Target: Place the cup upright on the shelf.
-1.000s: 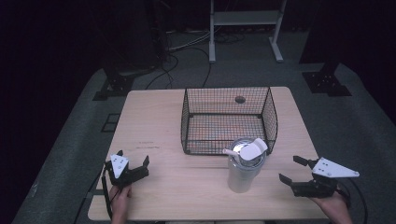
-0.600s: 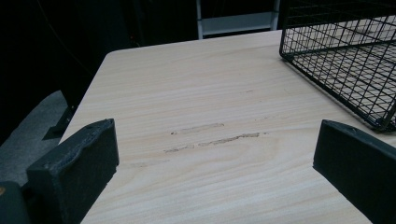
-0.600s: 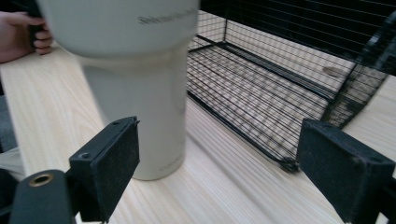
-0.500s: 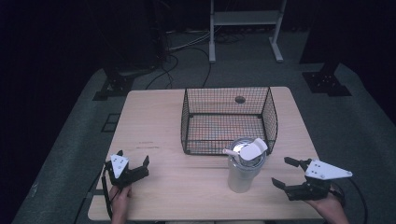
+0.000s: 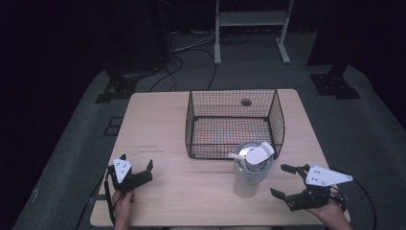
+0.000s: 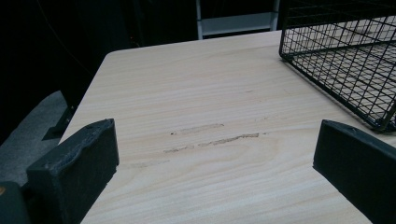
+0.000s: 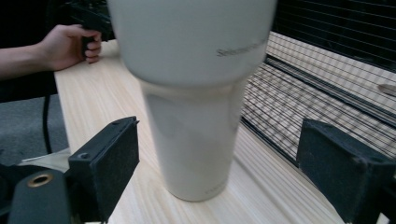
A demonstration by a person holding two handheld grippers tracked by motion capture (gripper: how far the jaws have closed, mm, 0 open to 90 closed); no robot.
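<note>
One surface (image 5: pixel 191 191) is carrying everything here. One wire basket (image 5: pixel 234 122) is standing on it, and one tumbler (image 5: pixel 249 175) is standing just in front of that basket, wearing one lid with one white flap. Two tongs are showing: the left tongs (image 5: pixel 136 168) and the right tongs (image 5: pixel 283 180), each showing two black jaws. Two hands are coming in from the near edge, one behind each. One small round hole is showing in the surface beyond the basket. One white rack is standing on the floor behind.
</note>
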